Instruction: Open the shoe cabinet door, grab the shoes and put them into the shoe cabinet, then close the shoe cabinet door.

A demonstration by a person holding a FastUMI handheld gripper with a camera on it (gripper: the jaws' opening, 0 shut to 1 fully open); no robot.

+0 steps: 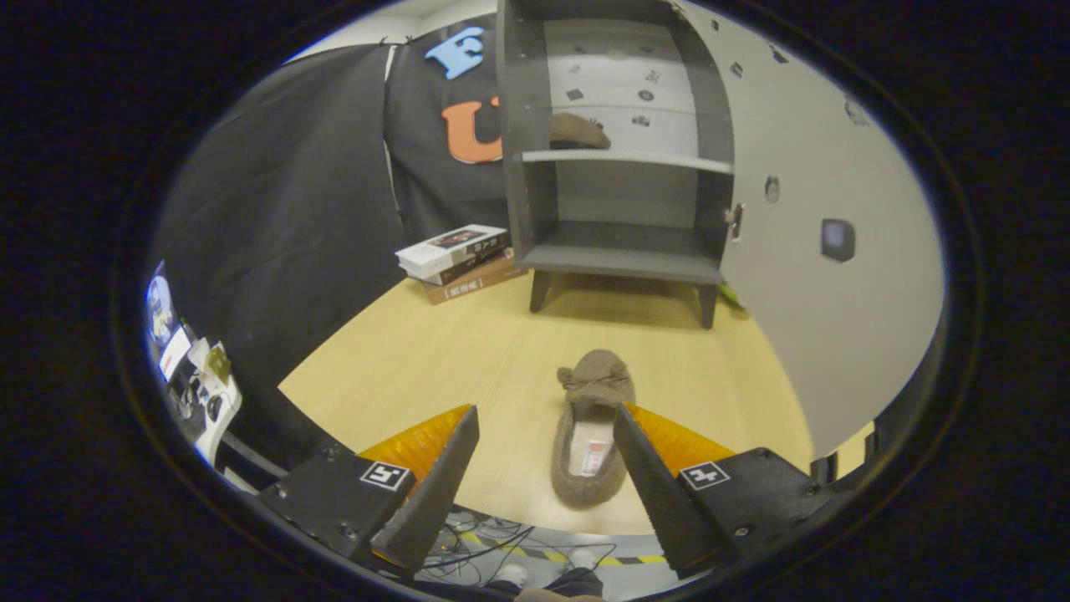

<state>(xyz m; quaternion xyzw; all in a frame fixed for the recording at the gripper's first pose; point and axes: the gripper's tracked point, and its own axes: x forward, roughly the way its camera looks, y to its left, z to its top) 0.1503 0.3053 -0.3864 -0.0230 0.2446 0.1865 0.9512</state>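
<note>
A brown slipper lies on the table between the gripper's wide-spread fingers, before the open shoe cabinet.

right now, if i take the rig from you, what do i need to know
Gripper: fingers open, holding nothing, hovering low over the table's near edge.
Slipper: brown, lying on the wooden table between the fingers, close against the right-hand one, toe pointing toward the cabinet. Neither finger presses on it.
Shoe cabinet: standing beyond the slipper, its door swung wide open to the right.
Done: door opened; another brown shoe already lies on the upper shelf.
Left: close the fingers on the slipper, carry it into the cabinet, then shut the door.
Beside the cabinet's left leg is a stack of books; probably out of the path.
</note>
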